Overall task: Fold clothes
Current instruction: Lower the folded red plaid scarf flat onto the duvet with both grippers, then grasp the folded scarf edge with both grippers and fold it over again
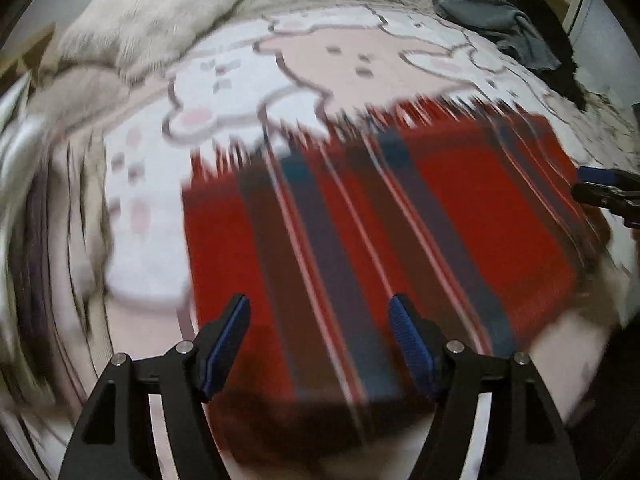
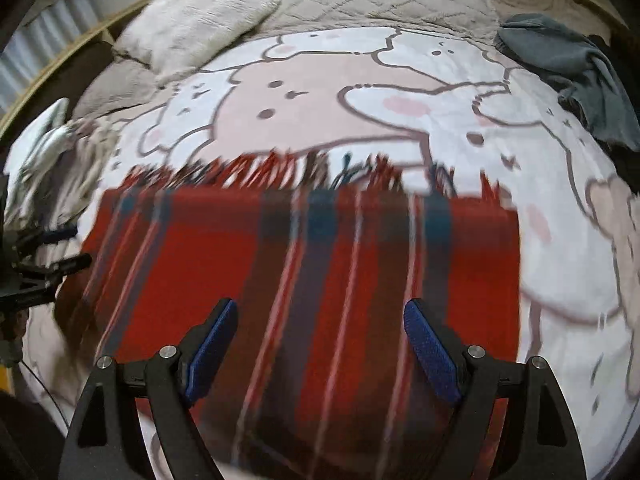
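1. a red plaid scarf [image 1: 400,220] with dark and pale stripes lay flat on a cartoon-print blanket [image 1: 224,92] that covered the bed; both views were smeared by motion blur.
2. the scarf's fringe [image 2: 280,168] ran along its far edge, pointing toward the head of the bed.
3. the left gripper [image 1: 320,336] hung above the near part of the scarf with its blue-padded fingers [image 1: 228,344] spread wide and nothing between them.
4. the right gripper [image 2: 318,340] likewise hung over the near part of the scarf, fingers spread apart and pinching nothing; whether either touched the cloth could not be told.
5. in the left wrist view the right gripper's tips showed at the scarf's right edge, and in the right wrist view the left gripper appeared at the scarf's left edge.
6. a fluffy white pillow [image 2: 200,12] rested at the far left of the bed.
7. a heap of grey and black clothes [image 2: 572,68] sat at the far right, well apart from the scarf.
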A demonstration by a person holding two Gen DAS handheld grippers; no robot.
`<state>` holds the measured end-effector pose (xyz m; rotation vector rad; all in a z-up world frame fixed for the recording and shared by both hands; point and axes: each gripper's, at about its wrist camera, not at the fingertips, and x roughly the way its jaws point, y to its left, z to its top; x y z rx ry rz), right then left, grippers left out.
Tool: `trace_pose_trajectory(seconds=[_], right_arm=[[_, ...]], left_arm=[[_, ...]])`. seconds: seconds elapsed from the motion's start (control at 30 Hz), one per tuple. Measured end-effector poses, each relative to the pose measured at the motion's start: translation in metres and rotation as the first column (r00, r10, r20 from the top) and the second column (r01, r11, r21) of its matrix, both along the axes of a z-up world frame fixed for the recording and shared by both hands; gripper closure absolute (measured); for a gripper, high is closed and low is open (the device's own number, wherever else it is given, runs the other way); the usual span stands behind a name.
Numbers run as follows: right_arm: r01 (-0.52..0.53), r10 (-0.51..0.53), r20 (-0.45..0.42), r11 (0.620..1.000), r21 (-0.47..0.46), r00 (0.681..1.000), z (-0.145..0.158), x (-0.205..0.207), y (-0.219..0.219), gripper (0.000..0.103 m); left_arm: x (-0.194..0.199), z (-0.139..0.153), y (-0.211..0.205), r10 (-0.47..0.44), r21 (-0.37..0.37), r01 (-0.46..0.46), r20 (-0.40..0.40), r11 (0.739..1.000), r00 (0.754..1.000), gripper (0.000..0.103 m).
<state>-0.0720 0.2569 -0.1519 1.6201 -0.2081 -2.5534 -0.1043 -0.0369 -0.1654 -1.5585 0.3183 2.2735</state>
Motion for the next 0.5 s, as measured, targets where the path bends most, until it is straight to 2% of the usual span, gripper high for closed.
trace_pose_trajectory(seconds=[0.1, 0.2, 0.33, 0.4, 0.5], right_arm=[[0.022, -0.024, -0.019, 0.998, -0.064, 1.000, -0.005, 0.032, -0.027, 0.018], [-0.019, 0.013, -0.054, 0.994, -0.109, 0.998, -0.010, 0.052, -0.063, 0.018], [-0.088, 0.080, -0.081, 0.991, -0.101, 0.994, -0.024, 0.064, -0.106, 0.018], [-0.070, 0.064, -0.072, 0.994, -0.083, 0.995, -0.035, 0.066, -0.108, 0.018], [0.021, -0.026, -0.064, 0.997, -0.080, 0.998, -0.047, 0.072, -0.079, 0.018]], left_arm=[[0.031, -0.007, -0.008, 0.018, 0.024, -0.019, 0.030, 1.000, 0.999, 0.031], [0.045, -0.025, -0.012, 0.063, 0.011, -0.063, 0.041, 0.998, 0.997, 0.031], [0.054, -0.041, -0.023, 0.131, 0.024, -0.131, 0.010, 0.991, 0.991, 0.031], [0.059, -0.040, -0.023, 0.118, 0.019, -0.118, -0.013, 0.993, 0.993, 0.031], [0.062, -0.041, -0.028, 0.118, 0.021, -0.118, -0.019, 0.993, 0.993, 0.031]])
